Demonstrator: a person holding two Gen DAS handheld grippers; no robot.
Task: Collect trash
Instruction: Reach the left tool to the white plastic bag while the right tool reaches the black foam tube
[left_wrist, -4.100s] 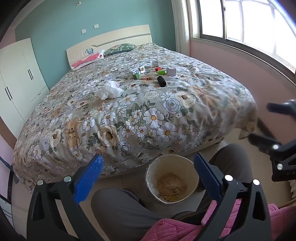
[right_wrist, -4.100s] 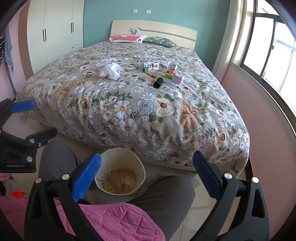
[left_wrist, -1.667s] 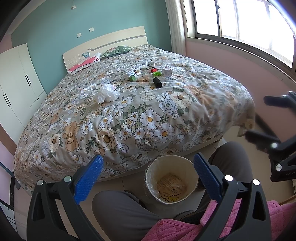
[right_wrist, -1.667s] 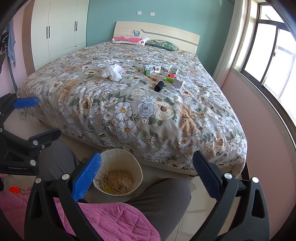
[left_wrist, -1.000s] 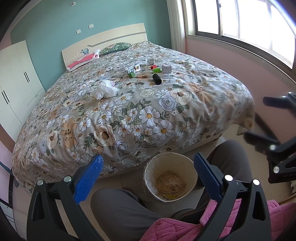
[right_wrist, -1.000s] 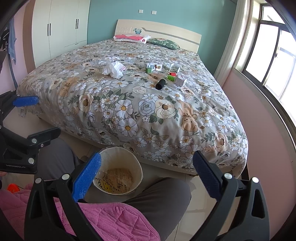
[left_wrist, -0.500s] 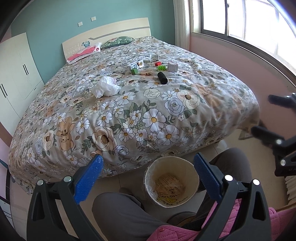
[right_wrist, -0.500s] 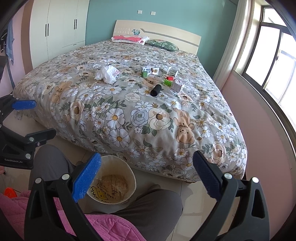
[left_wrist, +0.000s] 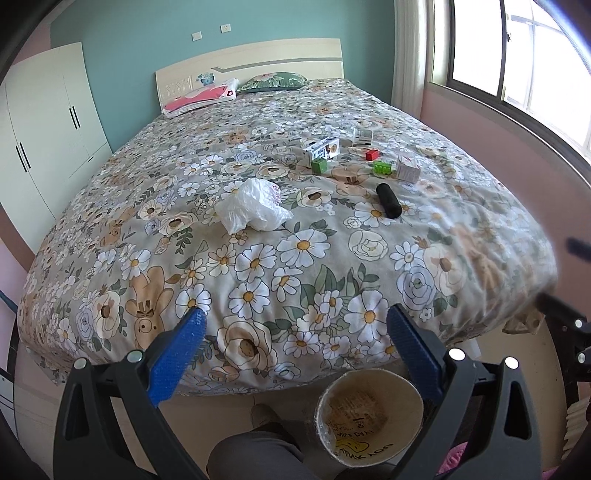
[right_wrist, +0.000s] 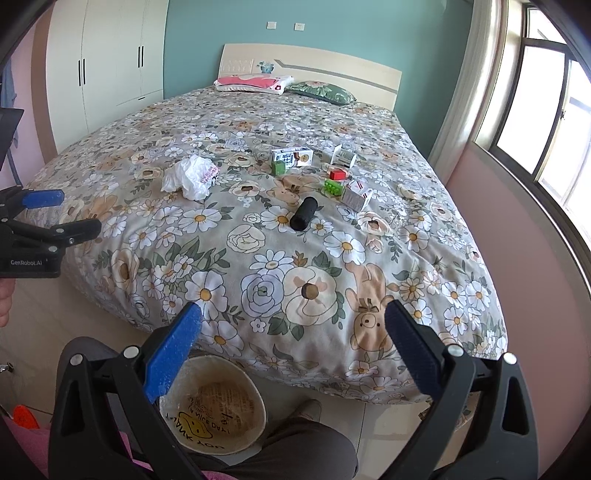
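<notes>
A crumpled white plastic bag (left_wrist: 253, 209) (right_wrist: 192, 176) lies on the floral bed. Beyond it lie a black cylinder (left_wrist: 388, 199) (right_wrist: 303, 213), a white carton (left_wrist: 320, 147) (right_wrist: 292, 156), small boxes (left_wrist: 407, 171) (right_wrist: 355, 195) and green and red blocks (left_wrist: 381, 167) (right_wrist: 334, 187). A round paper-lined waste bin (left_wrist: 369, 411) (right_wrist: 214, 408) stands on the floor at the bed's foot. My left gripper (left_wrist: 295, 350) is open and empty above the bed's near edge. My right gripper (right_wrist: 293, 339) is open and empty, also over the near edge.
The person's grey-trousered legs (right_wrist: 295, 446) flank the bin. A white wardrobe (left_wrist: 44, 122) stands left of the bed and a window (left_wrist: 517, 62) and pink wall on the right. Pillows (right_wrist: 255, 82) lie at the headboard.
Both grippers have risen and moved forward toward the bed. The bin and legs now sit lower in both views and the bed fills more of them. Both stay open.
</notes>
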